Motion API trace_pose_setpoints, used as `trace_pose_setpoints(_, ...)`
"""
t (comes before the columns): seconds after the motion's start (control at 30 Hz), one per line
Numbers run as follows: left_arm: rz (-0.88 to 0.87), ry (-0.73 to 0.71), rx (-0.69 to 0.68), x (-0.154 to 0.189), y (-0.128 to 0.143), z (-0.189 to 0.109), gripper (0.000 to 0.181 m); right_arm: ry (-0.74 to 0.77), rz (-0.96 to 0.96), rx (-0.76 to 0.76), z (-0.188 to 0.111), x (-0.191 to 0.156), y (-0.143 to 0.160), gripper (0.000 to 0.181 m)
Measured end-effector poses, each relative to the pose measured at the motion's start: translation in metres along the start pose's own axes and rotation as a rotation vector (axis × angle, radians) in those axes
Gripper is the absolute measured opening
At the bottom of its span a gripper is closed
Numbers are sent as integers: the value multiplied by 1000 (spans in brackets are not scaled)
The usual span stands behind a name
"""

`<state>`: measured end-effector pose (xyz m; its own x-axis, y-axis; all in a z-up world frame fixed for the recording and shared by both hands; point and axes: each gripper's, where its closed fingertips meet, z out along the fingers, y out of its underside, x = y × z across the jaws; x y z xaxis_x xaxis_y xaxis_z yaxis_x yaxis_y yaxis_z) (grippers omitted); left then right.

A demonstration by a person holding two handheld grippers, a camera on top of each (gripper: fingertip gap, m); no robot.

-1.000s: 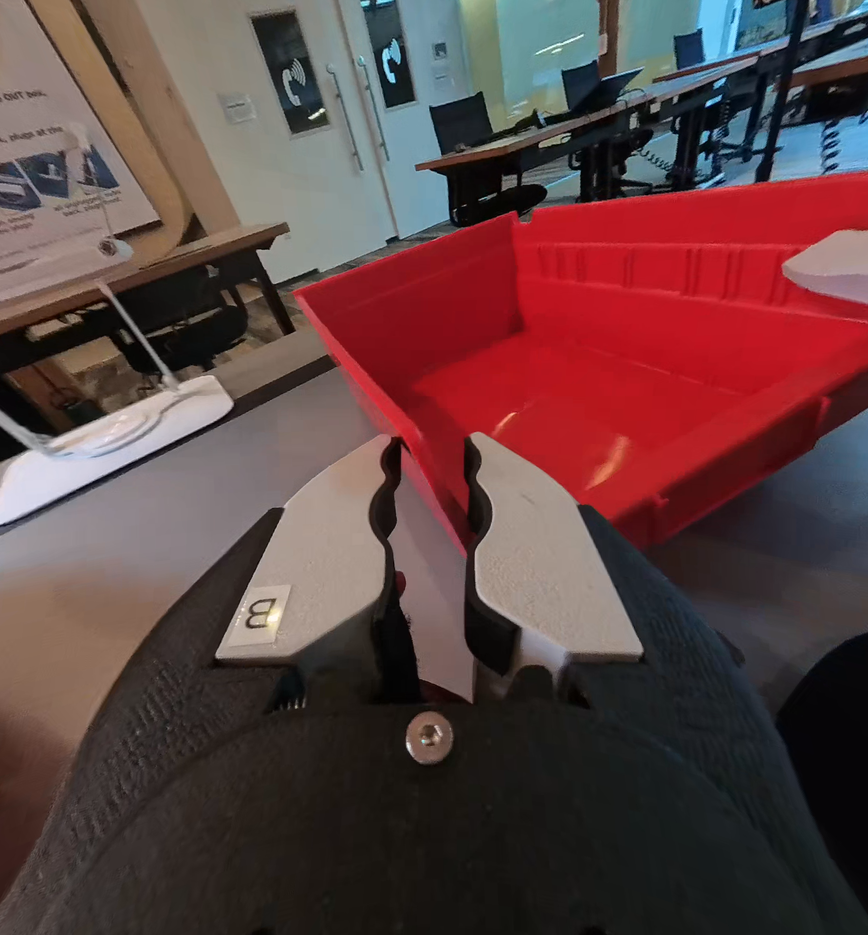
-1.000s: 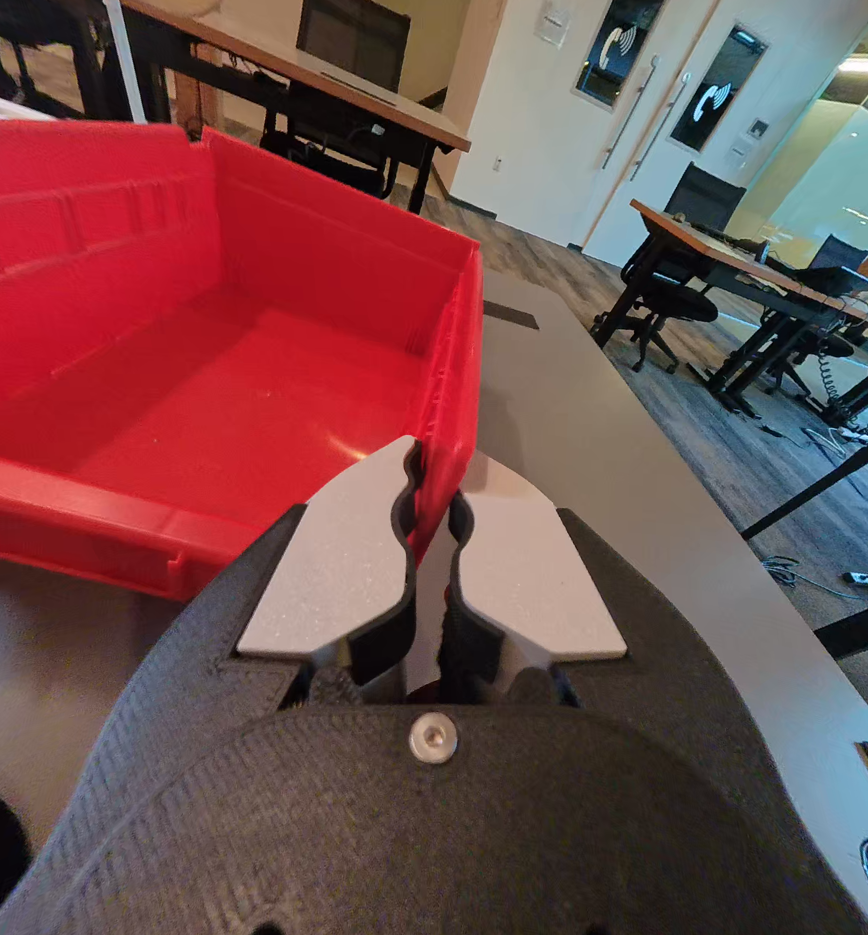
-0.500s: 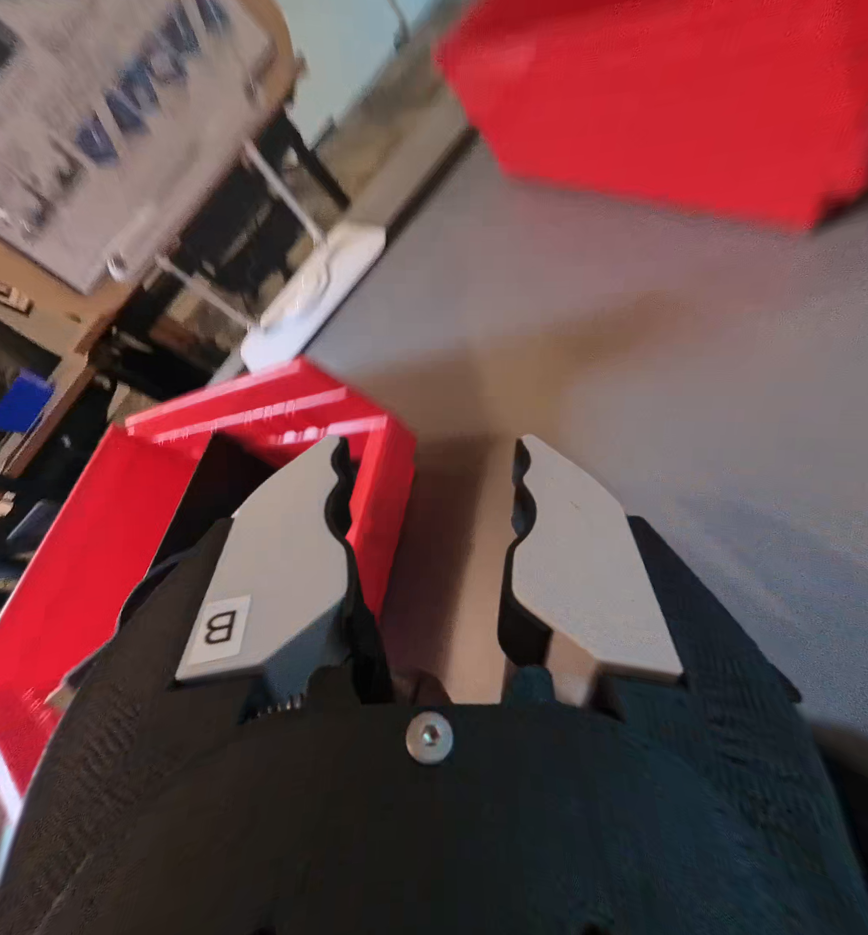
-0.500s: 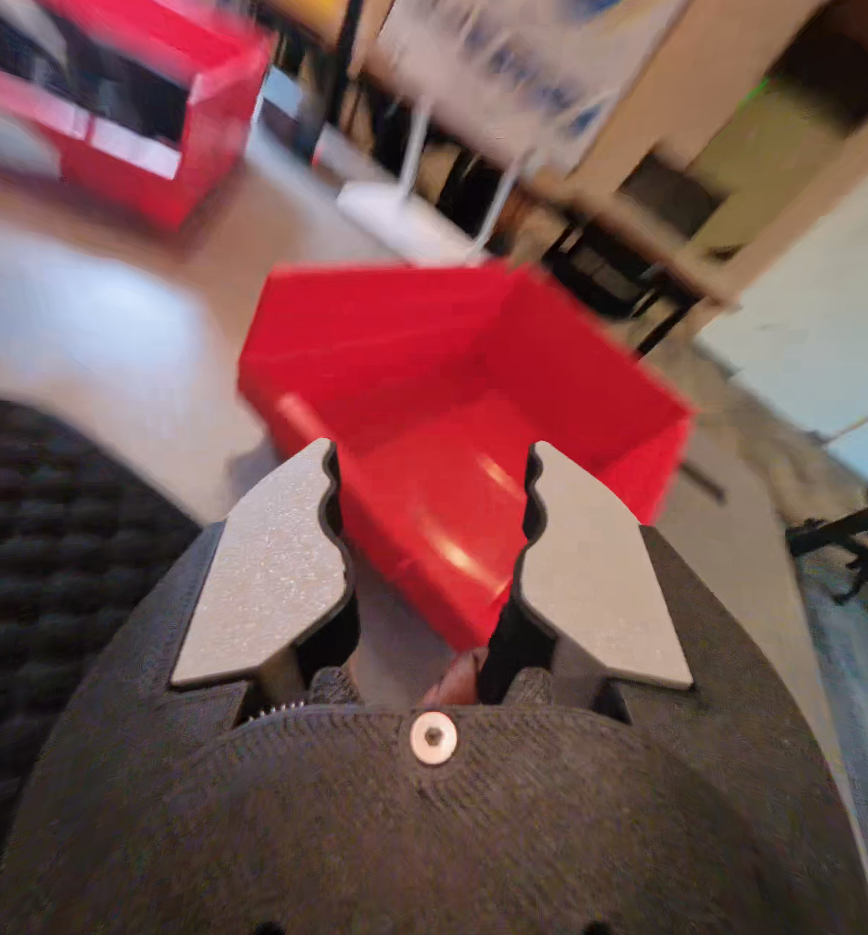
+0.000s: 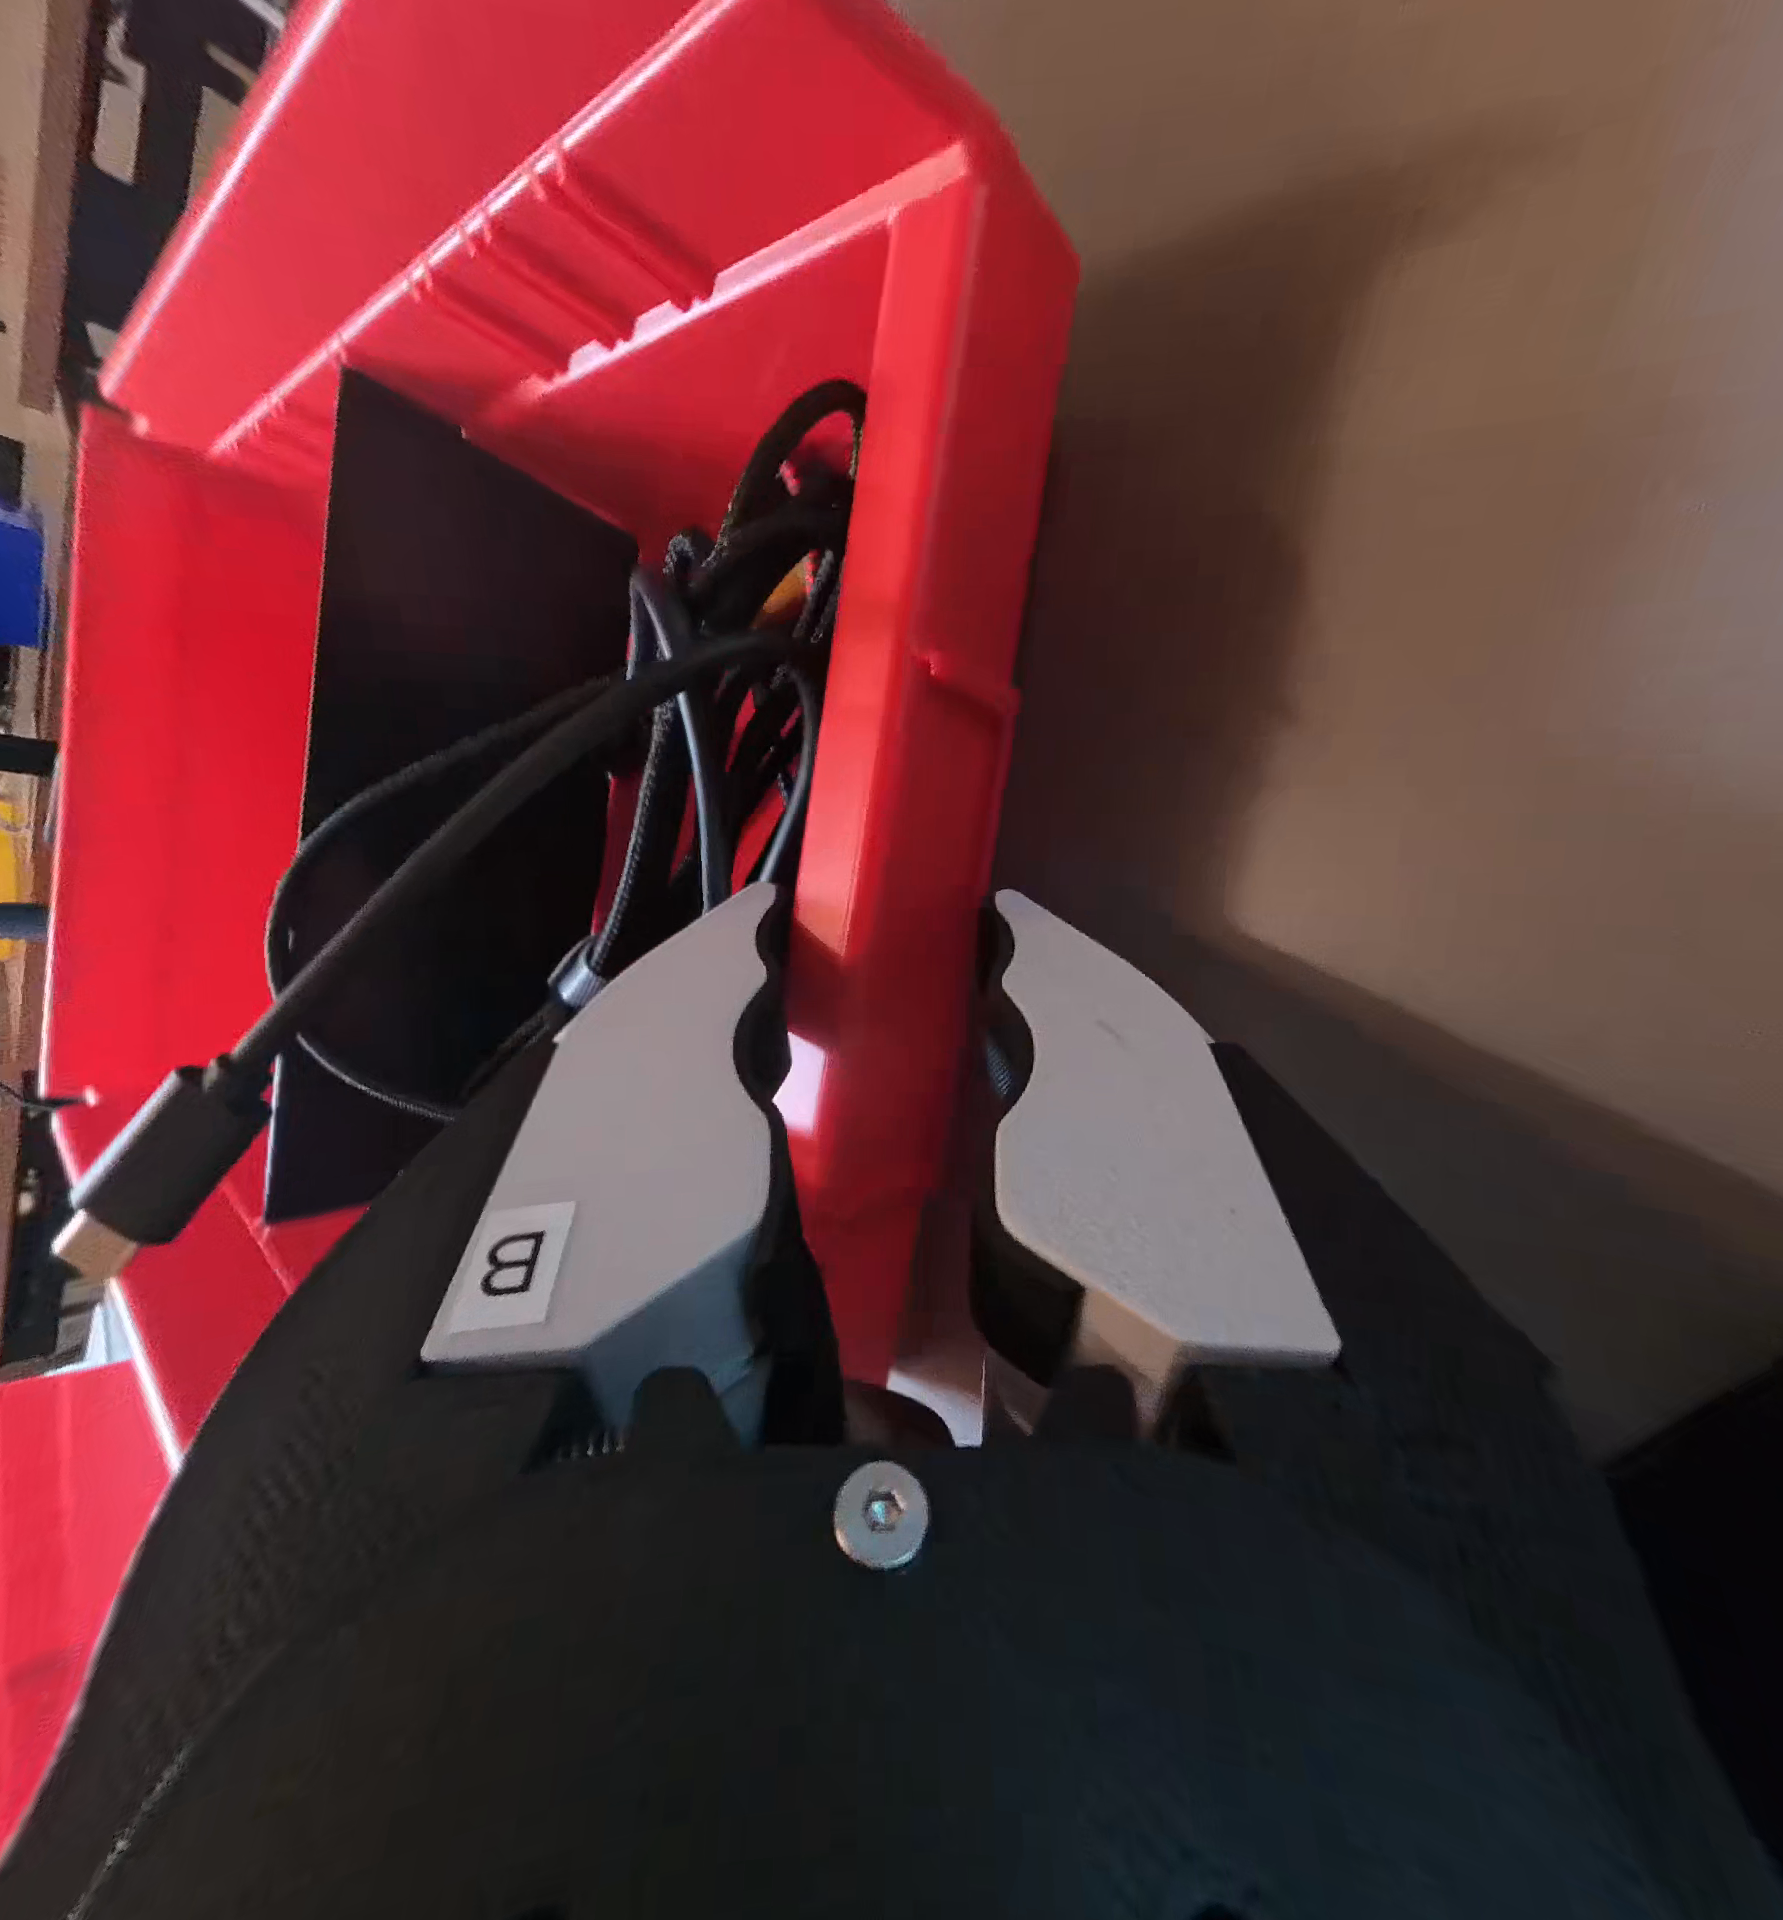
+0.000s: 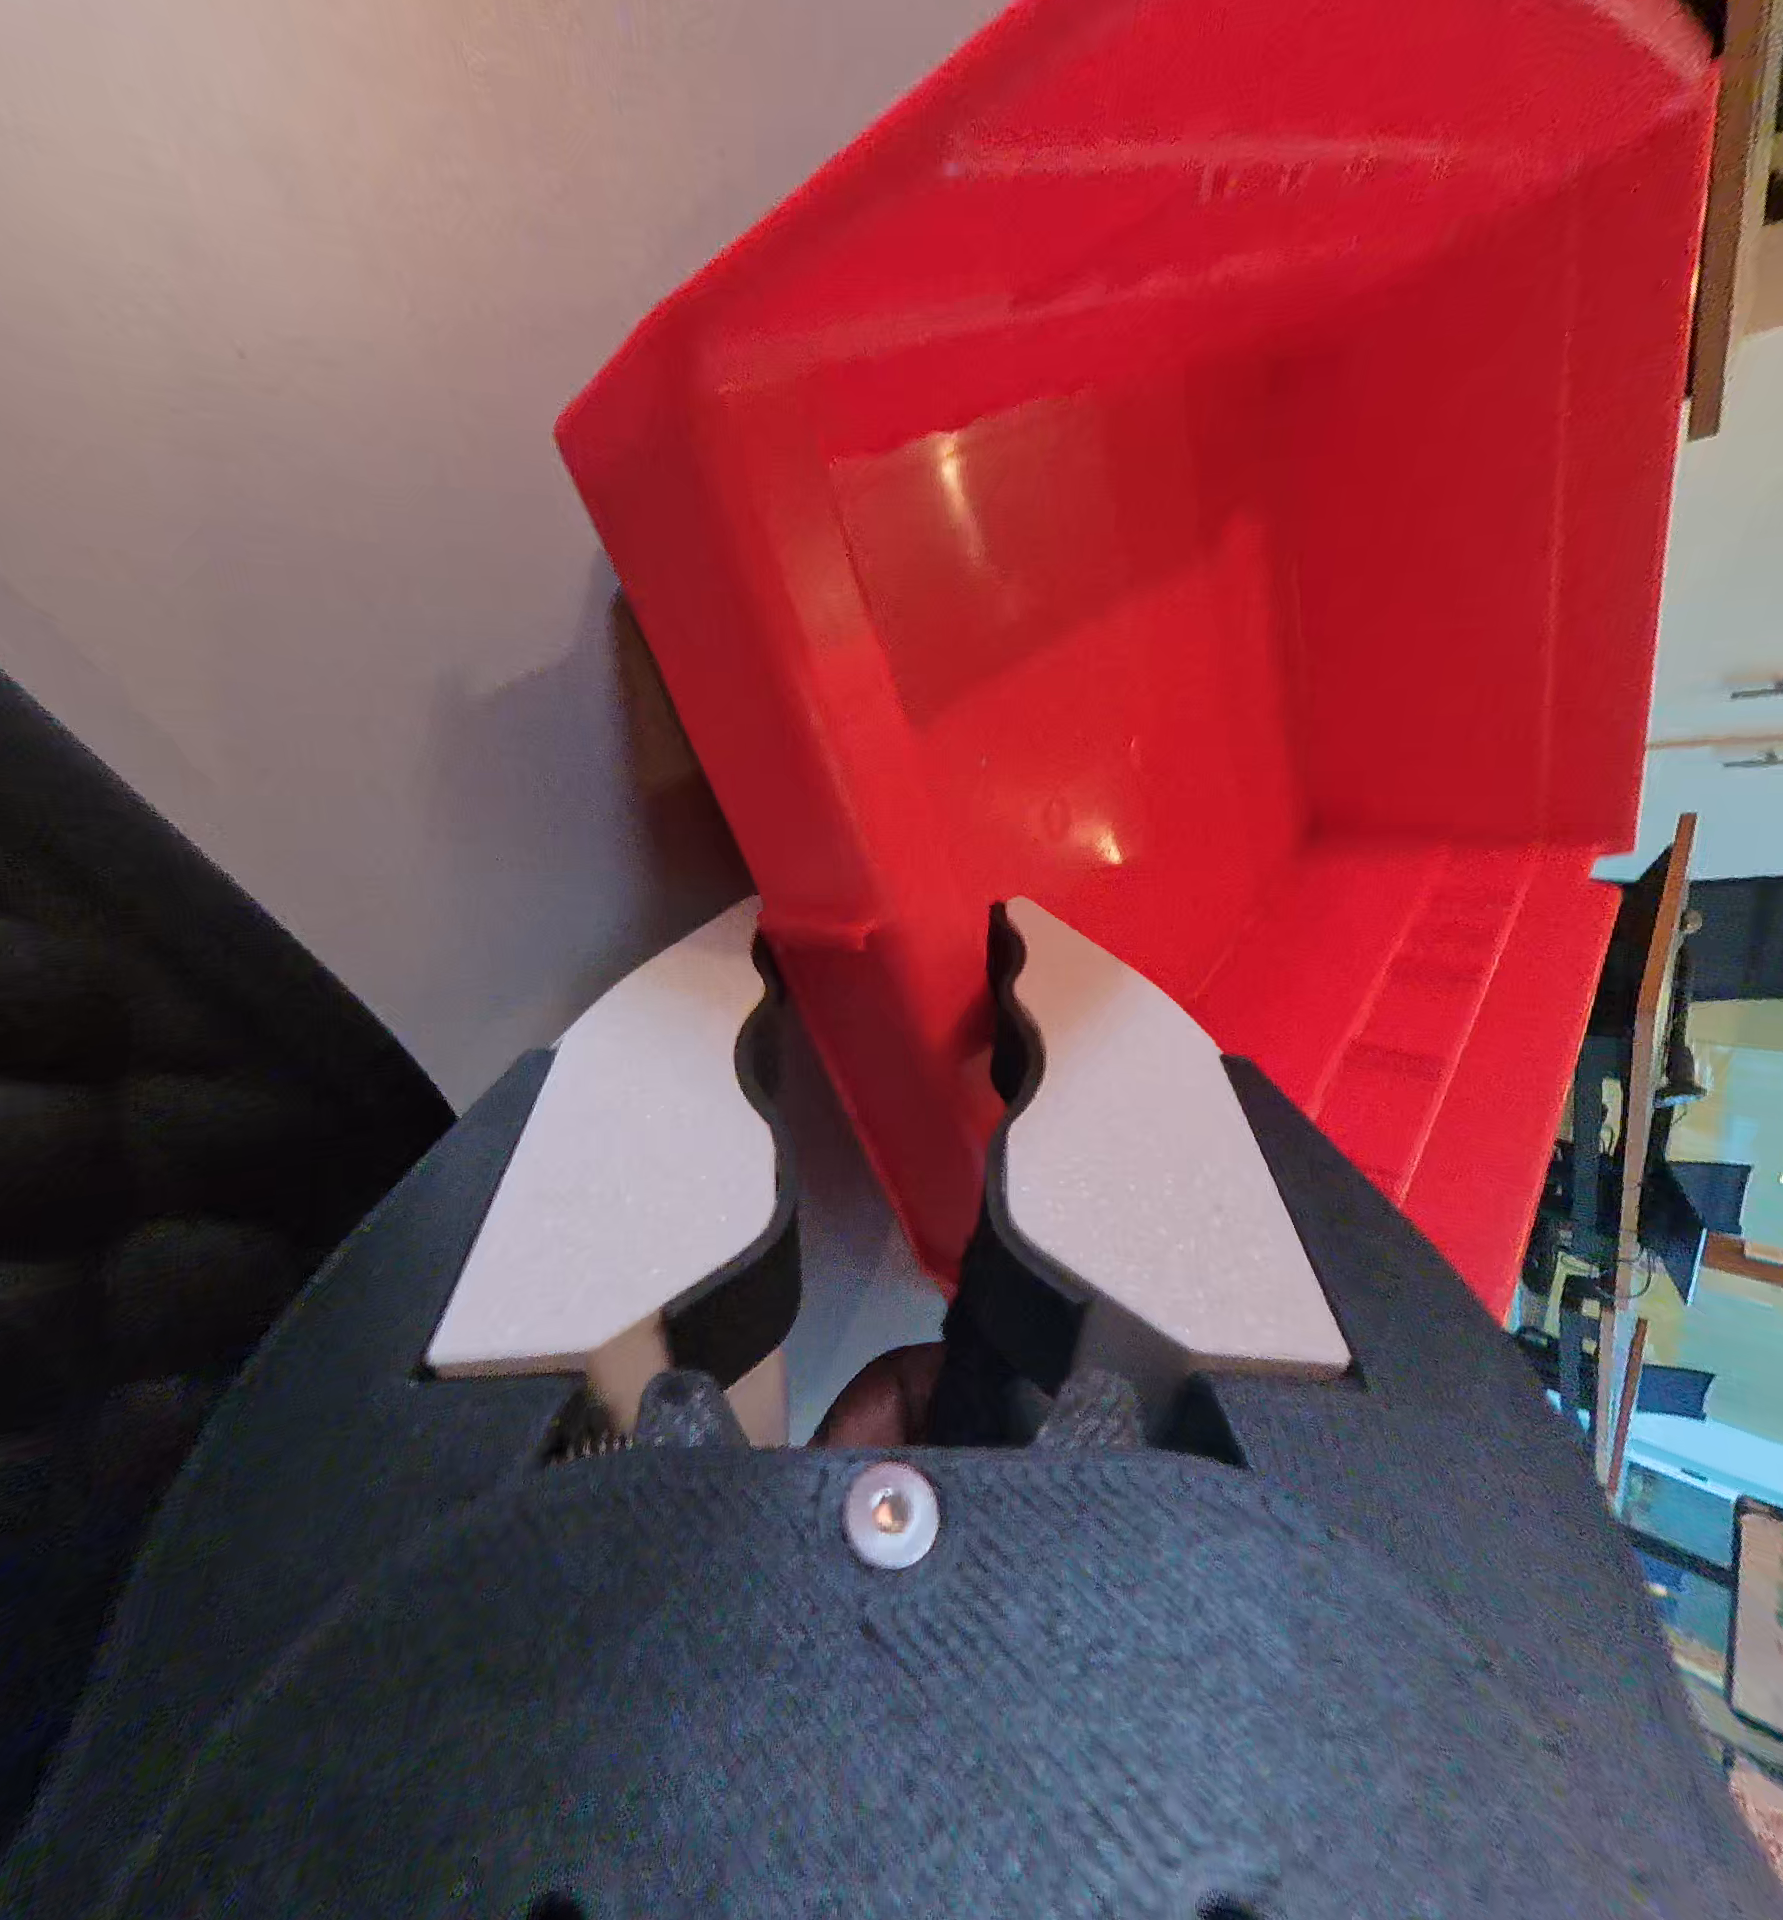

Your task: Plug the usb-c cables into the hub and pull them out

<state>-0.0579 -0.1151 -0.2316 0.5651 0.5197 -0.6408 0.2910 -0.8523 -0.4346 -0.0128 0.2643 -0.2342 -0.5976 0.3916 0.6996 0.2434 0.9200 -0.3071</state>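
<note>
In the left wrist view my left gripper [image 5: 882, 914] is shut on the side wall of a red bin [image 5: 949, 416], with one pad inside and one outside. This bin holds a tangle of black cables [image 5: 721, 675] and a flat black box [image 5: 451, 623]. One cable's usb-c plug [image 5: 139, 1184] hangs over the bin's near edge. In the right wrist view my right gripper [image 6: 876, 925] is shut on the wall of a red bin [image 6: 1282, 520] whose inside shows nothing. No hub shows plainly.
Both bins are on a grey table [image 5: 1438, 416], which also shows in the right wrist view [image 6: 243, 312]. Another red surface [image 5: 14, 1558] lies at the left view's lower left. A dark shape [image 6: 87, 1039] fills the right view's left side. Office desks and chairs [image 6: 1718, 1039] stand beyond. Tip to tip, the grippers are about 40 cm apart.
Both grippers let go of the empty bin's walls, opened wide and swung away. The left has now closed on the wall of the cable bin, the right on a wall of a red bin.
</note>
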Motion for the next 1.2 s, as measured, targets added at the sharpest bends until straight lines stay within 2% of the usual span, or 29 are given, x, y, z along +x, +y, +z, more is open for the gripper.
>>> trace_pose_setpoints(0.27, 78, 66, 14, -5, 67, -41, 35, -1, 55, -59, -10, 7, 38, 38)
trace_pose_setpoints(0.5, 139, 83, 40, -3, 123, -83, 36, 25, 44, -3, -27, 8, 73, 38)
trace_pose_setpoints(0.67, 156, 65, 90, 2, 147, -106, 36, 1, 117, 11, -39, 6, 93, 42)
trace_pose_setpoints(0.87, 136, 30, 146, 0, 161, -115, 39, -92, 295, 65, -46, -1, 87, 53)
trace_pose_setpoints(0.97, 115, -13, 110, -8, 175, -114, 40, -175, 417, 208, -62, -2, 69, 62)
trace_pose_setpoints(1.03, 75, -21, 126, -9, 177, -117, 42, -204, 472, 372, -82, 5, 48, 68)
trace_pose_setpoints(1.1, -2, -9, 187, -8, 171, -124, 44, -192, 534, 668, -117, 25, 14, 71)
trace_pose_setpoints(1.2, -157, -3, 346, -14, 147, -147, 51, -64, 674, 1173, -188, 73, -23, 84)
